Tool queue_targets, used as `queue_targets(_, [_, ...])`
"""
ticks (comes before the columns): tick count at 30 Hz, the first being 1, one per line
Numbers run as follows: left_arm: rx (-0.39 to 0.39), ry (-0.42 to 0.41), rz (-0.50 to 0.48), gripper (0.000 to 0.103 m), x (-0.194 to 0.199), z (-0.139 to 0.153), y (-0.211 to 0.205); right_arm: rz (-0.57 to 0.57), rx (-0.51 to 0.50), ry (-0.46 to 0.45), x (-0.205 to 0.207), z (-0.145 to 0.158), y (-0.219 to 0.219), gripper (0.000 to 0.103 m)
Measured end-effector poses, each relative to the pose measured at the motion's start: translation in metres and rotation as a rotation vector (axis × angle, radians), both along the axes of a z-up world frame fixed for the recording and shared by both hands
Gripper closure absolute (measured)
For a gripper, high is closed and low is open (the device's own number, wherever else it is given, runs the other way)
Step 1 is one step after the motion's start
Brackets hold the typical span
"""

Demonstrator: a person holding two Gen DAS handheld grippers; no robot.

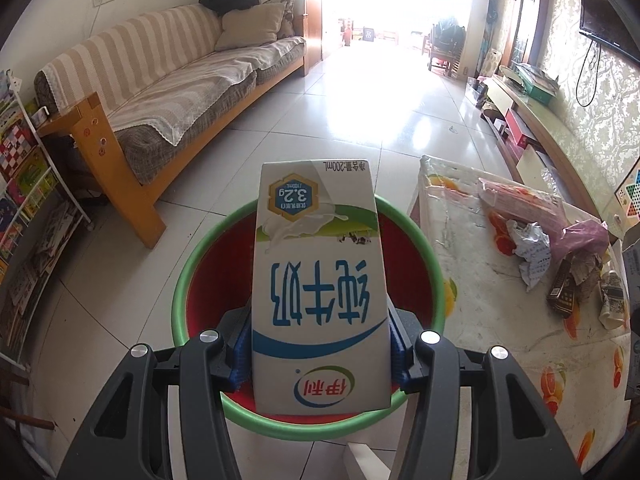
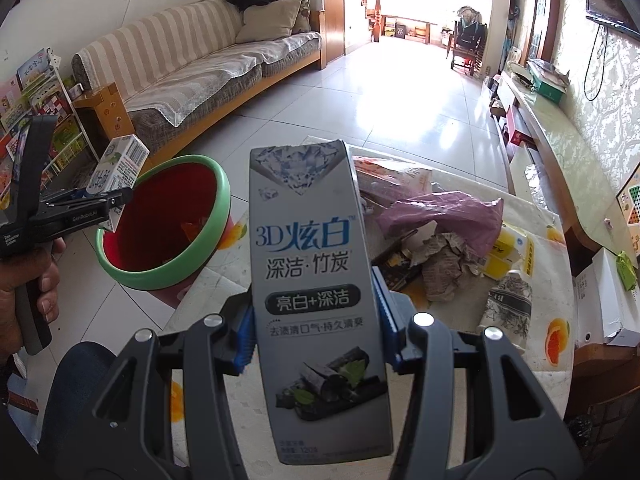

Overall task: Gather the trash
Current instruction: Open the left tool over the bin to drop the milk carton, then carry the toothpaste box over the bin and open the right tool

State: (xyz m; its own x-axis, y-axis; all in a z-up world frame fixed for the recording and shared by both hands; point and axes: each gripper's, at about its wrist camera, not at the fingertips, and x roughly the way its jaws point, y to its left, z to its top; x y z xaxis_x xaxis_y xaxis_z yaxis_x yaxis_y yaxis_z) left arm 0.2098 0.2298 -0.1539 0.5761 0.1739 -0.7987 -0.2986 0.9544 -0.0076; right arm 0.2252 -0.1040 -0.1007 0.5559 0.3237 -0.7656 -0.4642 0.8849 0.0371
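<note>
— Where are you in the job?

— Mid-drop, I'd say. The bin (image 1: 308, 416), red inside with a green rim, stands on the floor at the left edge of the table (image 1: 460, 248). My left gripper (image 1: 318, 340) holds the milk carton (image 1: 318, 280) right over the bin's mouth, print upside down, with the blue pads clamped on both its sides. From the right wrist view the same carton (image 2: 118, 164) hangs at the bin's (image 2: 160, 276) left rim, tilted, and I cannot tell whether it touches the rim.

— So the next move?

— Spread the left jaws and let the carton fall in. It is already above the opening, so I judge little more than a release is needed, perhaps a nudge further over the middle so it doesn't catch the rim.

— And your other hand?

— My right gripper (image 2: 316, 336) is clamped on the grey toothpaste box (image 2: 316, 300), held upright above the near part of the table (image 2: 520, 380). The bin lies to its left, so it needs a swing that way before I let go.

— Anything left after that?

— A heap on the table to the right: a pink plastic bag (image 2: 448, 216), crumpled paper (image 2: 444, 264) and some small boxes beside it.
</note>
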Motion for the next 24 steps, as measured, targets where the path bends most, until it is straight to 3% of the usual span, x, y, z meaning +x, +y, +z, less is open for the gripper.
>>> queue_targets(4, [-0.020, 0.030, 0.011, 0.050, 0.006, -0.015, 0.010, 0.020, -0.002, 0.001, 0.004, 0.000, 0.018, 0.055])
queue_targets(7, [-0.020, 0.025, 0.028, 0.023, 0.007, -0.019, 0.014, 0.038, -0.001, 0.006, 0.006, 0.000, 0.031, 0.055])
queue_targets(8, [-0.012, 0.018, 0.034, 0.019, 0.006, -0.018, 0.015, 0.044, -0.001, 0.007, 0.007, 0.000, 0.036, 0.055])
queue_targets(17, [0.001, -0.036, 0.072, 0.008, -0.018, -0.003, 0.036, 0.094, 0.006, 0.019, 0.018, -0.004, 0.074, 0.055])
queue_targets(24, [-0.008, -0.065, 0.074, 0.008, -0.048, 0.010, 0.053, 0.153, 0.029, 0.048, 0.032, -0.016, 0.130, 0.055])
